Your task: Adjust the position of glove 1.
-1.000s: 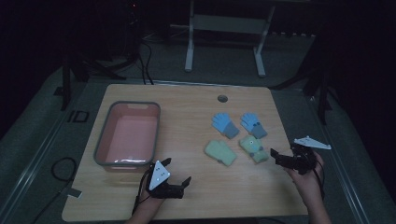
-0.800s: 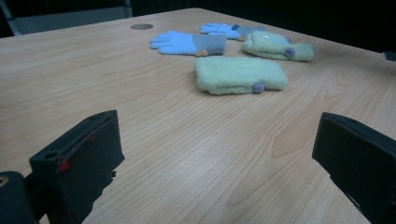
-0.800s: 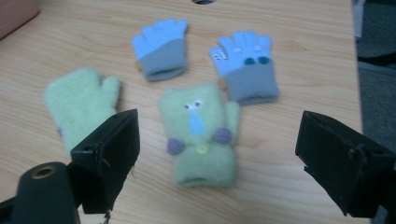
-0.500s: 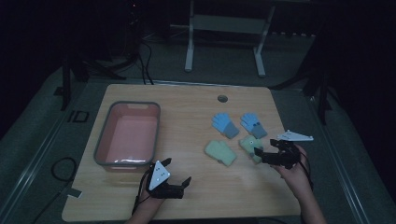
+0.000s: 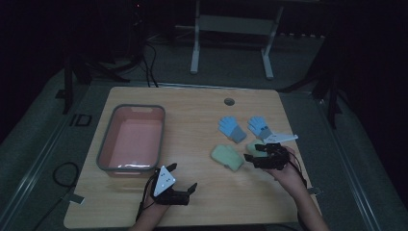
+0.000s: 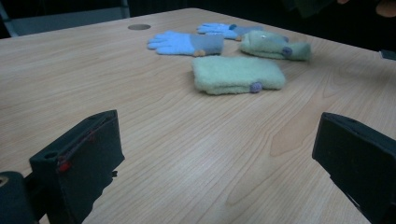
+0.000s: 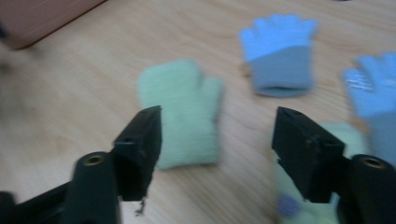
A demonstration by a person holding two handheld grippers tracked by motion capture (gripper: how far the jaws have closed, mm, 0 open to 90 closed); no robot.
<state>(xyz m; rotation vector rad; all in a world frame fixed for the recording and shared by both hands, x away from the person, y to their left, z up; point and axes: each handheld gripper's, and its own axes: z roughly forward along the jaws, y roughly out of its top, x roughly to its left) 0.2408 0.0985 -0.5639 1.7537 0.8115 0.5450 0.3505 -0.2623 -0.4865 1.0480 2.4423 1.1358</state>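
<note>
Two green mittens lie right of the table's middle, one [image 5: 227, 156] flat in the open and one [image 5: 252, 146] partly under my right gripper [image 5: 252, 152]. Behind them lie two blue gloves [image 5: 232, 128] [image 5: 260, 127]. The right gripper's jaws have just been closing and still stand apart; in its own view the right gripper [image 7: 217, 149] hovers over the edge of a green mitten [image 7: 184, 116] without pressing on it. My left gripper [image 5: 183, 177] rests open near the front edge, facing the nearer mitten [image 6: 237, 74], with bare wood between its jaws.
A pink tub [image 5: 138, 108] with a grey rim stands at the table's left, just behind the left gripper. A round cable hole [image 5: 229, 101] sits near the far edge. Bare wood spans the middle between tub and mittens.
My right gripper has moved left from the table's right edge to the green mittens, and its jaws stand narrower. The left gripper has not moved.
</note>
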